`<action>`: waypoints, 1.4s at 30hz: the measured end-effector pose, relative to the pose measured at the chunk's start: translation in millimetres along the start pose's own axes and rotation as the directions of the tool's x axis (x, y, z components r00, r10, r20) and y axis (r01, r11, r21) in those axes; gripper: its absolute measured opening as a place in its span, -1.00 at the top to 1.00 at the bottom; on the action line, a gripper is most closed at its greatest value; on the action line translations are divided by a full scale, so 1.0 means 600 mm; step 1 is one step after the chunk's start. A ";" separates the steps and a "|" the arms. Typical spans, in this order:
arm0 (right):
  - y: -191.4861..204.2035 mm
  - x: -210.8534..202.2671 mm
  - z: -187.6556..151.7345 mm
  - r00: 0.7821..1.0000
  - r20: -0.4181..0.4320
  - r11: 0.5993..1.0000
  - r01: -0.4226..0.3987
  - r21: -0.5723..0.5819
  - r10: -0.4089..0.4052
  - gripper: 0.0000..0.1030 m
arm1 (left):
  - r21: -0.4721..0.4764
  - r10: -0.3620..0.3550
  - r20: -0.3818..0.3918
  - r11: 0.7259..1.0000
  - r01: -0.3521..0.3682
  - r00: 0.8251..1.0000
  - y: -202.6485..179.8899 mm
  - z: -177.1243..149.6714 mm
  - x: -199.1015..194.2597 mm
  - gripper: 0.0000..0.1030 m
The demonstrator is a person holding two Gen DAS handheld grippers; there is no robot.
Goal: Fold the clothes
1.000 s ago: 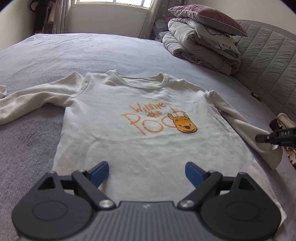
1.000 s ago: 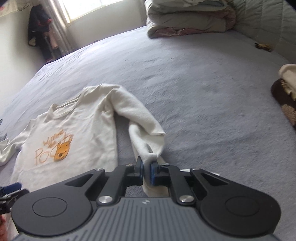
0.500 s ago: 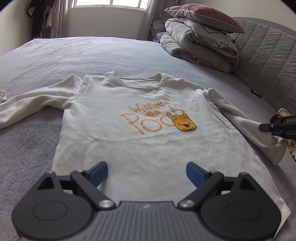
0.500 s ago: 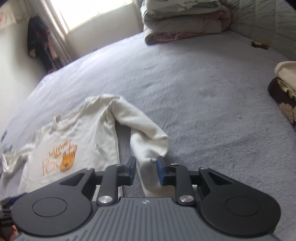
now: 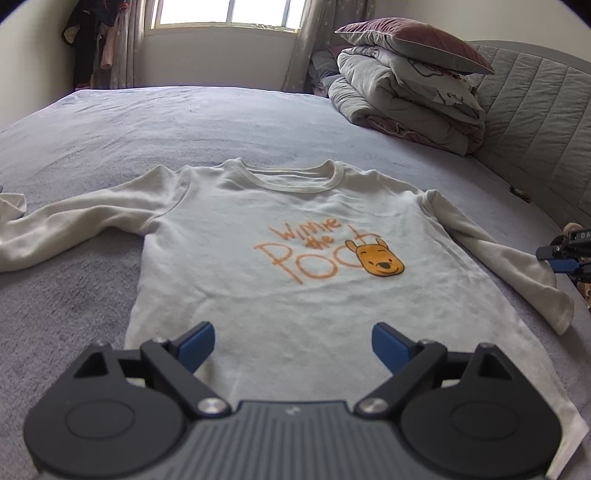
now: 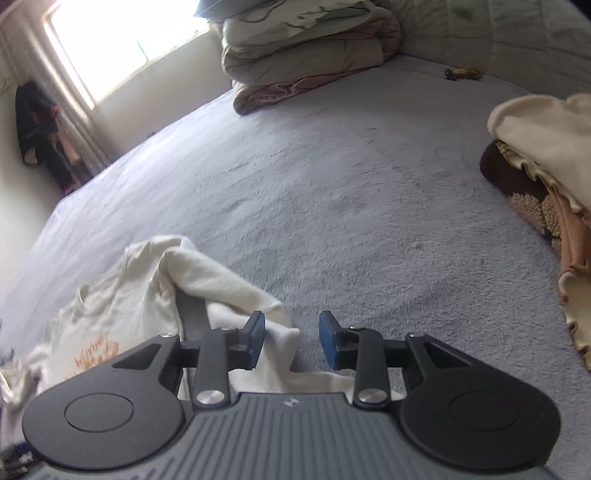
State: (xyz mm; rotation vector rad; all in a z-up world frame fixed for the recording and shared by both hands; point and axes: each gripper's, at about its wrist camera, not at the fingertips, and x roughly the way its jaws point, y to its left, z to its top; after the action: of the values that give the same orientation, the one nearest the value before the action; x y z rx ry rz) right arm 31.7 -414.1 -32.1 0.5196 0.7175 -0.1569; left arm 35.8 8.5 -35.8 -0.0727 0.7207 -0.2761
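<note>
A cream long-sleeved shirt (image 5: 280, 254) with an orange bear print lies face up on the grey bed, both sleeves spread out. My left gripper (image 5: 293, 345) hovers open over the shirt's bottom hem, nothing between its blue pads. The right gripper (image 5: 561, 254) shows at the right edge of the left wrist view, just beyond the right sleeve's cuff (image 5: 554, 306). In the right wrist view my right gripper (image 6: 291, 338) is open, and the right sleeve (image 6: 236, 291) lies loose below and left of its fingers.
Folded quilts and a pillow (image 5: 406, 85) are stacked at the bed's far right by the padded headboard (image 5: 535, 122). A pile of other clothes (image 6: 546, 177) lies to the right of the right gripper. Grey bedspread (image 6: 351, 206) stretches ahead. A window (image 5: 229, 14) and hanging clothes are at the back.
My right gripper was shut on the right sleeve's cuff; it has opened, let the sleeve drop on the bed, and drawn back to the right. The left gripper stays open over the hem.
</note>
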 end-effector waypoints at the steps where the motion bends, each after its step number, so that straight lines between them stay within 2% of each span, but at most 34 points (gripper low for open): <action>1: -0.003 0.004 0.002 1.000 -0.004 1.000 -0.006 0.014 0.006 0.29 | -0.001 -0.001 -0.003 1.000 0.001 1.000 0.000 0.000 0.001 -0.81; 7: -0.018 0.035 0.007 0.999 -0.018 0.996 -0.041 0.083 0.043 0.28 | 0.000 0.000 -0.011 1.000 0.000 1.000 0.000 0.000 0.008 -0.81; 12: -0.009 0.064 -0.012 0.998 -0.044 0.997 -0.037 0.064 0.040 0.30 | 0.002 0.001 -0.015 1.000 -0.001 1.000 0.000 -0.001 0.010 -0.81; 13: -0.002 0.065 -0.015 0.999 -0.041 0.999 -0.035 0.040 0.036 0.36 | 0.003 0.001 -0.015 1.000 -0.001 1.000 -0.001 -0.001 0.011 -0.81; 14: 0.005 0.067 -0.019 0.999 -0.038 0.999 -0.032 0.016 0.032 0.70 | 0.004 0.000 -0.014 1.000 0.000 1.000 -0.001 0.000 0.011 -0.81; 15: 0.013 0.065 -0.020 0.999 -0.033 0.999 -0.034 0.000 0.034 0.80 | 0.003 0.000 -0.014 1.000 0.000 1.000 -0.001 0.000 0.011 -0.81; 19: 0.045 0.045 -0.023 0.999 0.015 0.997 -0.051 -0.062 0.052 0.81 | -0.004 0.000 -0.011 1.000 0.000 1.000 0.003 0.003 0.010 -0.81; 23: 0.085 0.032 -0.032 0.994 0.020 0.984 -0.102 -0.143 0.106 0.81 | -0.009 0.000 -0.007 1.000 0.000 1.000 0.006 0.005 0.009 -0.81; 29: 0.137 0.039 -0.070 0.985 -0.063 0.946 -0.174 -0.273 0.163 0.81 | -0.009 0.001 -0.007 1.000 -0.001 1.000 0.005 0.005 0.009 -0.81; 34: 0.169 0.056 -0.102 0.981 -0.117 0.917 -0.184 -0.354 0.152 0.81 | 0.002 0.000 -0.009 1.000 0.000 1.000 0.003 0.003 0.008 -0.81; 37: 0.178 0.052 -0.104 0.972 -0.140 0.905 -0.226 -0.361 0.187 0.79 | 0.005 -0.002 -0.008 1.000 0.002 1.000 0.004 0.004 0.008 -0.81; 42: 0.148 0.028 -0.071 0.974 -0.108 0.929 -0.221 -0.296 0.197 0.74 | 0.012 -0.023 -0.012 1.000 0.023 1.000 0.005 0.010 0.002 -0.81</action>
State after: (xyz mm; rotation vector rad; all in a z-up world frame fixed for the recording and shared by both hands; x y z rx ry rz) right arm 47.0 -315.2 -34.8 0.3019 0.7399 0.1742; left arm 41.0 10.7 -32.6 -0.0682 0.7300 -0.3030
